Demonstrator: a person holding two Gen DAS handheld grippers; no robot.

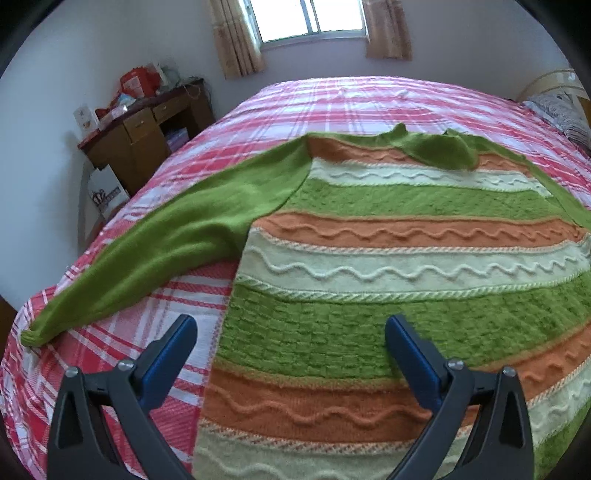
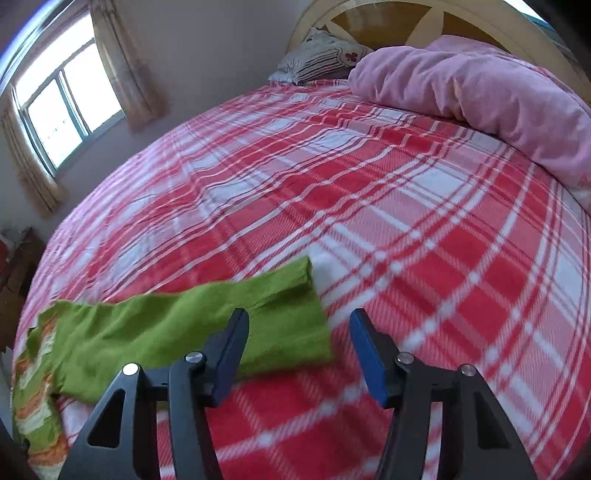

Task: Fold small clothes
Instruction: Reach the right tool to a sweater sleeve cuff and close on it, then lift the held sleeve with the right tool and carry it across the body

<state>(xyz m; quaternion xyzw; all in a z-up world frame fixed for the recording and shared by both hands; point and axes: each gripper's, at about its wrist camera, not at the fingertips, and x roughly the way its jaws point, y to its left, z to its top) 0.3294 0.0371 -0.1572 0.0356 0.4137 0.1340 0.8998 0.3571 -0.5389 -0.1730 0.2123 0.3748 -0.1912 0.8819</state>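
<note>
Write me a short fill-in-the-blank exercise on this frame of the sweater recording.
1. The striped sweater lies on a red and white ____ bedspread.
2. The sweater's sleeves are plain ____.
3. The pink duvet is bunched by the ____.
4. Both claws, left claw and right claw, hold ____.

Missing words: plaid; green; headboard; nothing

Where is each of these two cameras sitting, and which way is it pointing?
Left wrist view: sits on the left hand-held gripper, looking down over the striped sweater on the bed towards the window; only its two open fingers show.
Right wrist view: sits on the right hand-held gripper, looking across the bed towards the pink duvet and headboard; its open fingers flank the sweater's green sleeve.
Shared: bed, sweater, window.
</note>
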